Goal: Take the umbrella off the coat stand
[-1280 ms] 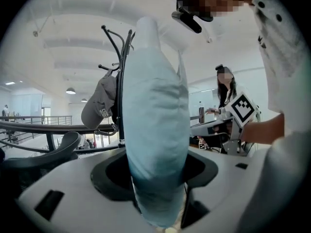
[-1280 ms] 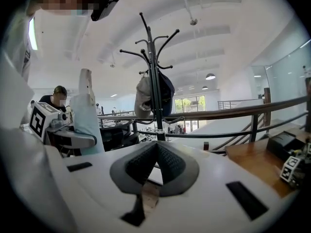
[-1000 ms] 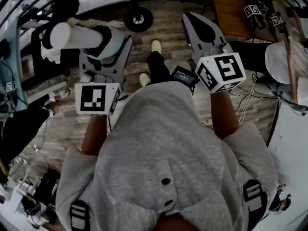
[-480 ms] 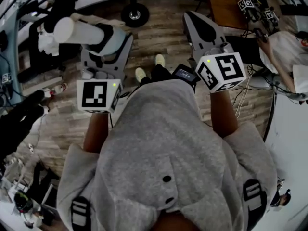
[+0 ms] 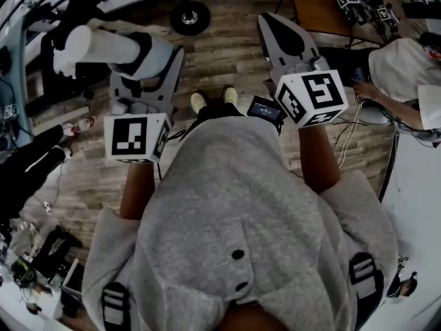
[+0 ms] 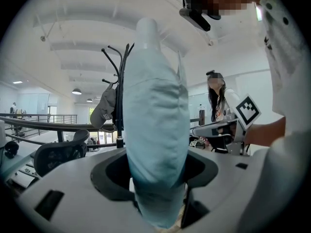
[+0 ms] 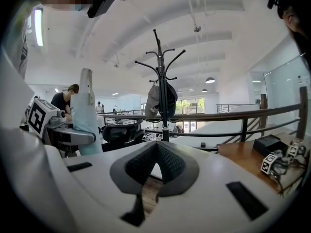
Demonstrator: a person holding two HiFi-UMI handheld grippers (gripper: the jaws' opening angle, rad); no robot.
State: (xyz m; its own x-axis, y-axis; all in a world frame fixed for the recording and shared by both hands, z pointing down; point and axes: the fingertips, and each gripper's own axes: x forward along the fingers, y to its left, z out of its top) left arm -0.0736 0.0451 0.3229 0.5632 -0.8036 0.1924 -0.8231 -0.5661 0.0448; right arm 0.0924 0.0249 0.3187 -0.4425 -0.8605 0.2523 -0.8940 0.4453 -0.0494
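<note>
My left gripper (image 5: 148, 57) is shut on the folded umbrella (image 5: 103, 45), a pale blue roll with a white end and a dark band. In the left gripper view the umbrella (image 6: 154, 125) stands upright between the jaws and fills the middle. It is off the black coat stand (image 7: 163, 81), whose round base (image 5: 189, 18) lies on the floor ahead. A grey cap (image 7: 156, 101) still hangs on the stand (image 6: 119, 86). My right gripper (image 5: 272, 25) is shut, with nothing between its pads (image 7: 167, 161).
A wooden desk (image 5: 313, 5) with marker cubes (image 5: 358, 2) stands ahead on the right. A person in white (image 5: 406, 67) sits at far right. A dark railing (image 7: 218, 114) and an office chair (image 7: 119, 132) lie behind the stand. Clutter lines the left floor (image 5: 41, 254).
Both grippers and the held umbrella have shifted slightly up in the head view. The stand's base has slid toward the top edge, and the seated person has come further into view.
</note>
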